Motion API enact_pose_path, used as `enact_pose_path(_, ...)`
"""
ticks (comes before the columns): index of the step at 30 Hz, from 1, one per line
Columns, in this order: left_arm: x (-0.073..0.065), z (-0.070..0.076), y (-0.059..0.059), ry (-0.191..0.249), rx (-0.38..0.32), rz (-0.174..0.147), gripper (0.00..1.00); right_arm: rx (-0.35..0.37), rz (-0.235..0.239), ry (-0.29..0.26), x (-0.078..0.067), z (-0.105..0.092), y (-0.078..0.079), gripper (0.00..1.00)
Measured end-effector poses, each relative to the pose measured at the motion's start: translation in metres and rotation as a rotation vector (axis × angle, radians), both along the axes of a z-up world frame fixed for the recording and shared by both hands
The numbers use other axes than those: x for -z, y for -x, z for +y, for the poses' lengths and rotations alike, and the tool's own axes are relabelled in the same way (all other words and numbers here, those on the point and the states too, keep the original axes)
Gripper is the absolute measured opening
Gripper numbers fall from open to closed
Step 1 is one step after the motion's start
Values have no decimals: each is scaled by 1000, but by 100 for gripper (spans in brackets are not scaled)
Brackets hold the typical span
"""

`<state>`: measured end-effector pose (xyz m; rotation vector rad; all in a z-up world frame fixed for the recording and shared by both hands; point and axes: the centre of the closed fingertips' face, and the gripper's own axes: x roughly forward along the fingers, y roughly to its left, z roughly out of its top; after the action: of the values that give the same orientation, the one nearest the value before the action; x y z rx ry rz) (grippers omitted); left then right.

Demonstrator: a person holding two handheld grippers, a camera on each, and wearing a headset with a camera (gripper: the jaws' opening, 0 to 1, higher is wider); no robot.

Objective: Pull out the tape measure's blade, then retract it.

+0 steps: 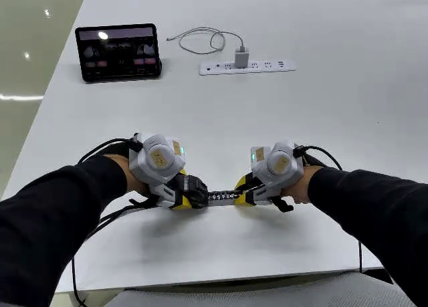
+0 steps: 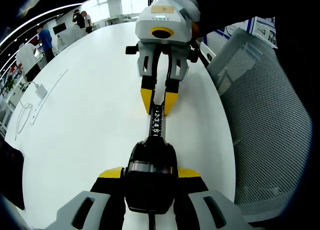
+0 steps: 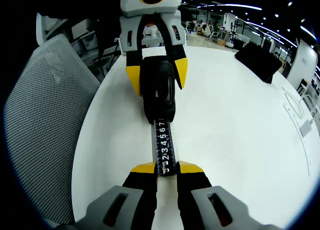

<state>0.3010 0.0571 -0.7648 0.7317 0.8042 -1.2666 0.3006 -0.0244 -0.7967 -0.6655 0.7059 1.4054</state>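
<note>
**Head view.** You are holding the tape measure low over the near edge of the table. Its black case is sitting in the left gripper, and the right gripper is pinching the blade just to the right of it. A short run of blade is showing between them, so you are probably working the pull-out stage. I cannot tell whether the blade is going out or coming in. To do this well, be moving the right gripper straight to the right along the blade's own line and level with the case, so nothing is twisting or kinking. Your hands and the gripper housings are covering the fingers here.

**Left gripper view.** Its own fingers are clamping the case from both sides. The blade is running away toward the right gripper, whose yellow-tipped fingers are closing on its far end. Those fingers are hiding the end hook, and the near part of the case is cut off.

**Right gripper view.** Its fingers are pressing together on the blade at the lowest numbers. When you are feeding the blade back, be guiding it in slowly rather than letting go. I cannot make out a lock or button on the case.
</note>
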Motion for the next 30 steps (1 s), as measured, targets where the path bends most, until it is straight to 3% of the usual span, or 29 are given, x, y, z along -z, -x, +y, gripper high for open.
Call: enact_pose_path(30,0,-1,0,-1,-5,1,33,10,9,11,-1,-20,-1,9)
